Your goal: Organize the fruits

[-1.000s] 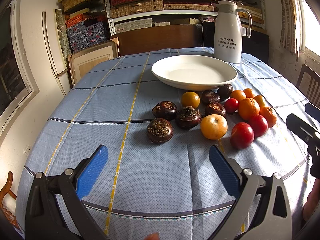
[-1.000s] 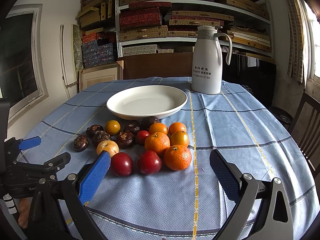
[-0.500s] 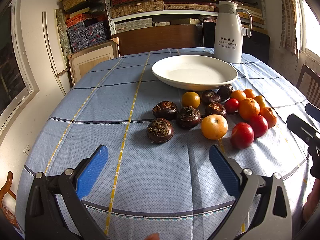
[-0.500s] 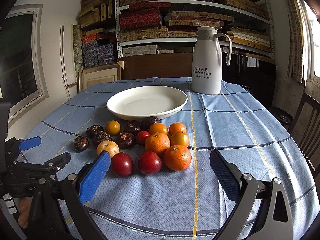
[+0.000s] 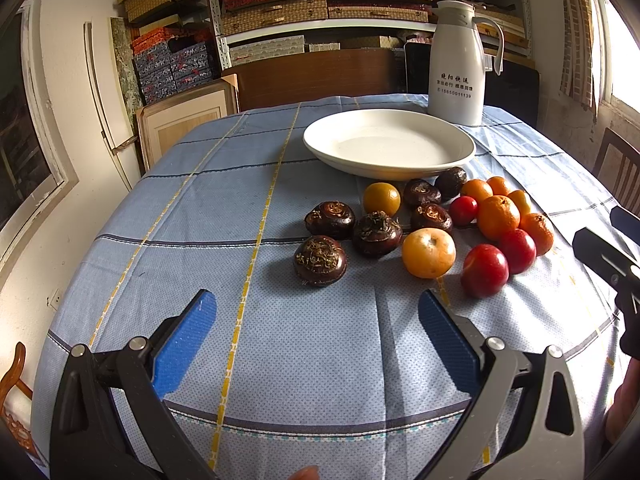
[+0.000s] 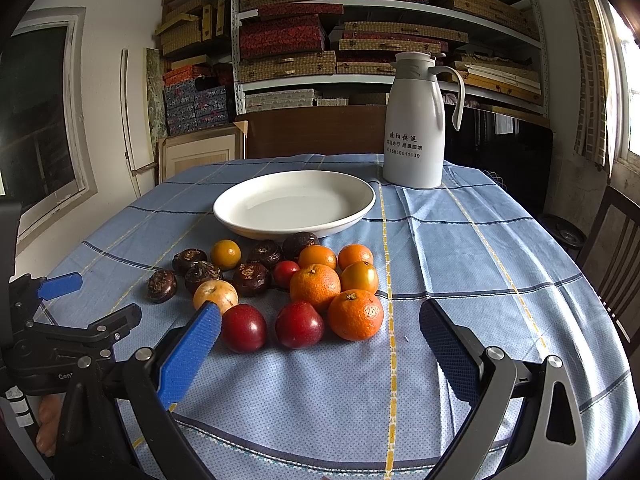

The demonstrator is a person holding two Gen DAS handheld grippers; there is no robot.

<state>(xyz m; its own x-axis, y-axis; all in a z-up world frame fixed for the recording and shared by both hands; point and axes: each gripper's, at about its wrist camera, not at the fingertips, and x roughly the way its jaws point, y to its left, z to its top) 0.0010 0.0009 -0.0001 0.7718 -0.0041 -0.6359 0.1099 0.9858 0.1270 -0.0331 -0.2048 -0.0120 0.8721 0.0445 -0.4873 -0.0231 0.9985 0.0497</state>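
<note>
A cluster of fruit lies on the blue checked tablecloth in front of an empty white plate (image 5: pixel 388 146) (image 6: pixel 294 202). It holds several dark water chestnuts (image 5: pixel 320 260) (image 6: pixel 161 285), several oranges (image 5: pixel 498 216) (image 6: pixel 355 314), a yellow-orange fruit (image 5: pixel 428 252) (image 6: pixel 215 295) and red plums (image 5: pixel 484 270) (image 6: pixel 244 327). My left gripper (image 5: pixel 318 316) is open and empty, just short of the nearest chestnut. My right gripper (image 6: pixel 320 334) is open and empty, its jaws on either side of the front plums and orange, slightly short of them.
A white thermos jug (image 5: pixel 456 66) (image 6: pixel 414 120) stands behind the plate. Shelves of boxes (image 6: pixel 288 36) fill the back wall. A wooden chair (image 6: pixel 616 248) stands at the table's right. The left gripper's body (image 6: pixel 60 320) shows at the right wrist view's left edge.
</note>
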